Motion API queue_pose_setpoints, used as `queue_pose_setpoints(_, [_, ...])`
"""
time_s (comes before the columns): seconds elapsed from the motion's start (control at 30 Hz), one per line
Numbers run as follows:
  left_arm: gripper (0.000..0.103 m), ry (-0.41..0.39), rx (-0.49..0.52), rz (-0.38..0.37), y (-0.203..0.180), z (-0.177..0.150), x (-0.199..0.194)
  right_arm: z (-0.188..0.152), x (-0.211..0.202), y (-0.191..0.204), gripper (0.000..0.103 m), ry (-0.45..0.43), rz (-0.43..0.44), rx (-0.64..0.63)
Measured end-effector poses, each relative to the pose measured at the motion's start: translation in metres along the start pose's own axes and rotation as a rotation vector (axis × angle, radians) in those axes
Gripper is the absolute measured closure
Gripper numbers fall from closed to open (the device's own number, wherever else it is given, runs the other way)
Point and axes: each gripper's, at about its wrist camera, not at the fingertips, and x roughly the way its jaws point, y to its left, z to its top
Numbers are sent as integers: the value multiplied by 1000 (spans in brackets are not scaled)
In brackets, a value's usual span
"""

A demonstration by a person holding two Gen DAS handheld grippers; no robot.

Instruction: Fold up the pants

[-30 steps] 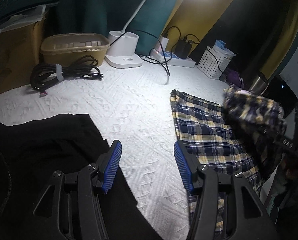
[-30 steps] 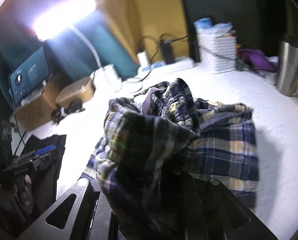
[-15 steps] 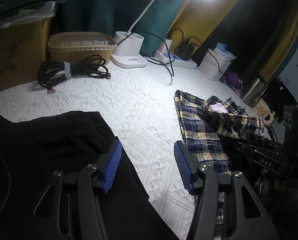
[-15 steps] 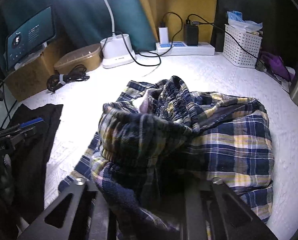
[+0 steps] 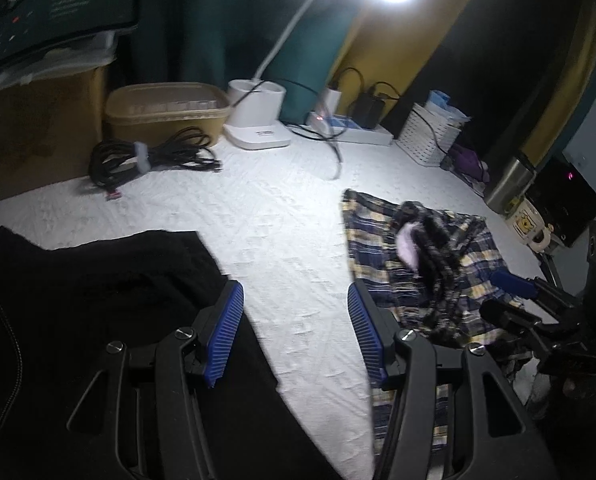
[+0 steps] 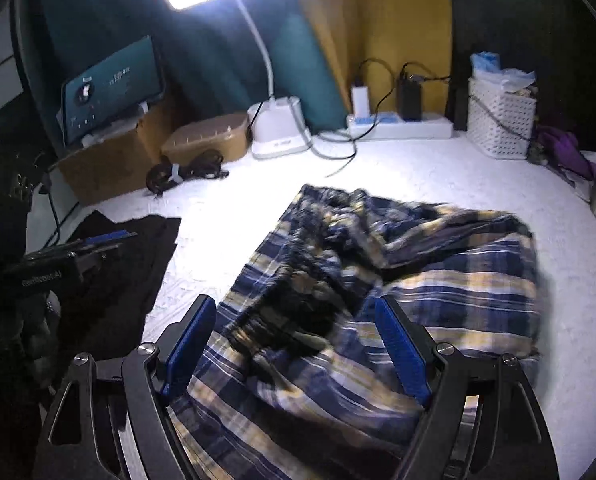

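At the bottom of the right wrist view, the right gripper (image 6: 293, 344) stands with its jaws spread wide; they have just been opening, and the plaid pants (image 6: 398, 280) that were bunched up between them a second ago now lie dropped on the white textured tablecloth (image 6: 438, 176), a rumpled heap under and between the blue pads (image 6: 402, 352) without being pinched. The cloth has sunk from a raised bundle that filled the frame's centre to a low pile at lower centre and right.

In the left wrist view, the left gripper (image 5: 293, 332) at the bottom of the frame has its jaws partly apart with nothing between them, as before; bare tablecloth shows in the gap. One black garment (image 5: 97, 300) lies at lower left, under the left finger. The pants sit at centre right of this view, with the other gripper's blue tip beside them at the right edge.

Farther back, at centre left, lies one coil of black cable (image 5: 149, 156). Behind it stand one tan lidded container (image 5: 165, 112) and one cardboard box (image 5: 45, 120) with one dark screen (image 5: 57, 4) on top, at upper left. One white desk lamp (image 5: 257, 120) rises at top centre, lit. To its right are one white power strip (image 5: 350, 128) with two plugged adapters, one white perforated basket (image 5: 430, 136), and one steel tumbler (image 5: 510, 180) at the right edge.
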Motion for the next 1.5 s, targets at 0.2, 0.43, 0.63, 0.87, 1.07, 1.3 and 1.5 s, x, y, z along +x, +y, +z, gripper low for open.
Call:
queue_pose_setpoints(0.2, [49, 17, 69, -42, -44, 4, 11, -11, -29, -40, 20, -51, -47, 57])
queue_pose_setpoints(0.43, [49, 66, 144, -105, -97, 5, 35, -31, -52, -107, 20, -76, -116, 173])
queue_pose_setpoints(0.63, [49, 125, 202, -124, -121, -6, 64, -47, -61, -149, 20, -83, -128, 253])
queue_pose_setpoints(0.87, [86, 133, 168, -99, -111, -1, 78, -57, -51, -153, 20, -60, -88, 245])
queue_pose_setpoints(1.07, [88, 79, 160, -64, -104, 9, 65, -70, -36, -138, 20, -20, -74, 198])
queue_pose_setpoints(1.3, [88, 64, 144, -32, -92, 12, 67, -84, -35, -131, 20, -6, -77, 194])
queue_pose_setpoints(1.5, [88, 98, 142, -37, -90, 6, 71, -97, -41, -120, 54, 3, -60, 206])
